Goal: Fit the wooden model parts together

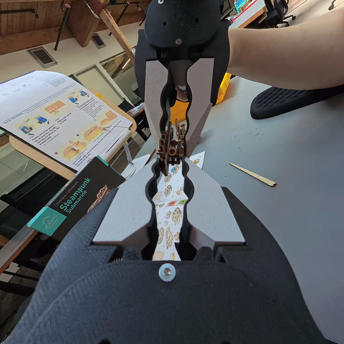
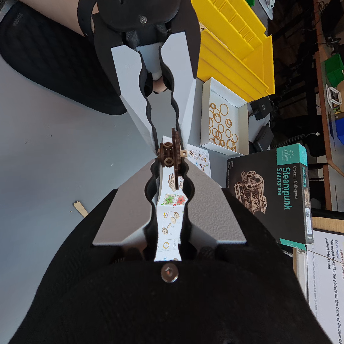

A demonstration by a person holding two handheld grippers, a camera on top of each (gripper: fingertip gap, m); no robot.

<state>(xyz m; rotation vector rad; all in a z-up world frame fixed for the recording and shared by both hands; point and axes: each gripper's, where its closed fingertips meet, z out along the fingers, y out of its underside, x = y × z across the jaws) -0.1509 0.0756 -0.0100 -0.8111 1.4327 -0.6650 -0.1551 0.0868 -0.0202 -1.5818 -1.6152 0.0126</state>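
So this is right in the middle of the fitting step: both tools meet nose to nose above the grey worktop (image 1: 279, 149), with the little wooden assembly (image 1: 170, 149) pinched between them, up in the air over the open instruction sheet (image 1: 171, 204). The left hand-held gripper (image 1: 172, 162) is closed onto the dark gear wheel (image 1: 165, 147) from the 6 o'clock side of its own view, and the right hand-held gripper (image 2: 168, 163) looks clamped on the hub end of the same cluster, the bit with the small round barrels (image 2: 167, 155). From the right wrist view the gear stands on edge, with a pale square tab (image 2: 184, 153) poking out toward 3 o'clock. I can't tell whether the hub is fully seated against the gear or still has a gap. My guess is the next move is a straight, gentle squeeze along the axle line, no twisting, since thin plywood teeth snap easily. The kit box (image 2: 268, 195) sits off at 3 o'clock, a tray of rubber bands (image 2: 221, 115) at 1 o'clock, and a wooden stick (image 1: 253, 175) lies on the worktop at 3 o'clock in the left view.
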